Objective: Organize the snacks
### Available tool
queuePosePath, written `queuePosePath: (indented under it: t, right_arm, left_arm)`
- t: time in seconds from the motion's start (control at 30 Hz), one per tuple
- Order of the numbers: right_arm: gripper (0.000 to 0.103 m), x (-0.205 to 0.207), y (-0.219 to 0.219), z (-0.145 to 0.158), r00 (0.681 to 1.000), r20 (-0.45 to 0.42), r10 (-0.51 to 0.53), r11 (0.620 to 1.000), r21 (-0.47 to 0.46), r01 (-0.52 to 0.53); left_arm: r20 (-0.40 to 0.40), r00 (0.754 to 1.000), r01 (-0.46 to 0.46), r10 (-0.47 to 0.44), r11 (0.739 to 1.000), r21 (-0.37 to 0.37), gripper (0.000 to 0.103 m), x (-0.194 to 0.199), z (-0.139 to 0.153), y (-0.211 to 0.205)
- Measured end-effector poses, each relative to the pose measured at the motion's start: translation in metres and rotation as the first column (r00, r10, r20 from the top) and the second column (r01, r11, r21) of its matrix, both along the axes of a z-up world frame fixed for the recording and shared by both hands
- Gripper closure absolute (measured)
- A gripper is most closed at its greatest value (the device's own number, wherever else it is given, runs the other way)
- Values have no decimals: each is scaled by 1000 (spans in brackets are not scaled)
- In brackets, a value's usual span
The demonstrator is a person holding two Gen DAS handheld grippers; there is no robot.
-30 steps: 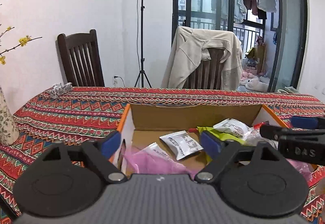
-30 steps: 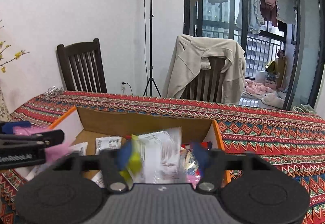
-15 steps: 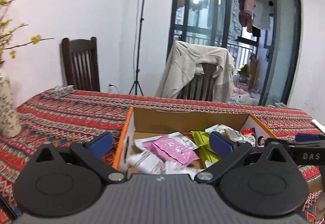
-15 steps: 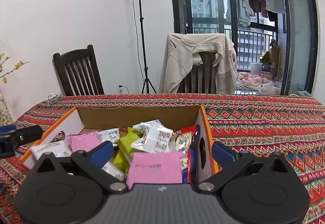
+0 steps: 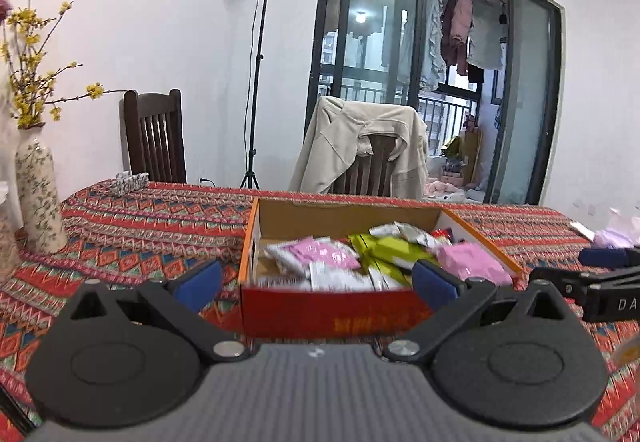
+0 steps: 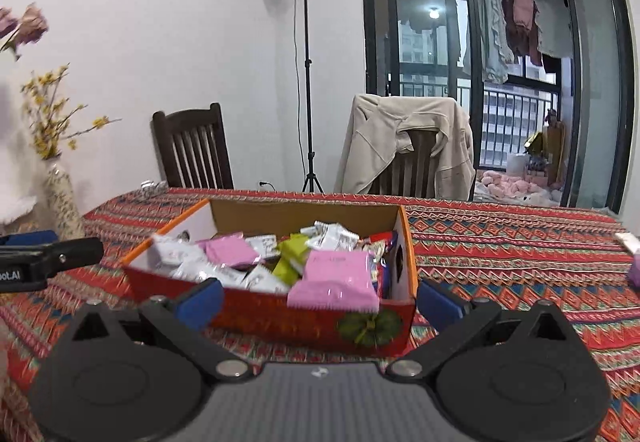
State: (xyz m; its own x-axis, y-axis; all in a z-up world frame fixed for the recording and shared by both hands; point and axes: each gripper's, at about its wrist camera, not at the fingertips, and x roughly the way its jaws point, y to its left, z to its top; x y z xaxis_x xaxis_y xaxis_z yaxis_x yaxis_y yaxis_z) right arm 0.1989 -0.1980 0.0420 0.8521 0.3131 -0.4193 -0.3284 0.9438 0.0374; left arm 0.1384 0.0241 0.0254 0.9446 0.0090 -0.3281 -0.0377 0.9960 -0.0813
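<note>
On patterned tablecloth (image 5: 140, 226), snack box (image 6: 280, 318); chairs behind.

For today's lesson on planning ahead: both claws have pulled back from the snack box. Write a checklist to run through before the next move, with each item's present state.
1. Left claw empty and open: ok, blue pads wide apart, nothing between them.
2. Right claw empty and open: ok.
3. Snack box flat on the tablecloth: ok.
4. Snacks contained: not ok, the front pink packet hangs over the box's front wall.
5. Snacks sorted by kind: not ok, pink, white and green packets lie mixed.
6. Stray items left outside: cannot tell, a purple thing at the table's right edge is cut off.
</note>
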Motion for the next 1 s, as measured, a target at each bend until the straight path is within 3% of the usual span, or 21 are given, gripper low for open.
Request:
queuePosePath:
  t: [0.43, 1.0]
  right_arm:
    - [0, -70, -20, -29, 997, -75, -13, 999, 48, 17]
    - [0, -100, -25, -45, 992, -124, -17, 995, 96, 30]
  left_arm:
    - [-57, 998, 2, -3, 1000, -25, 0, -67, -26, -2]
    - [-85, 995, 46, -48, 999, -29, 0, -91, -41, -26]
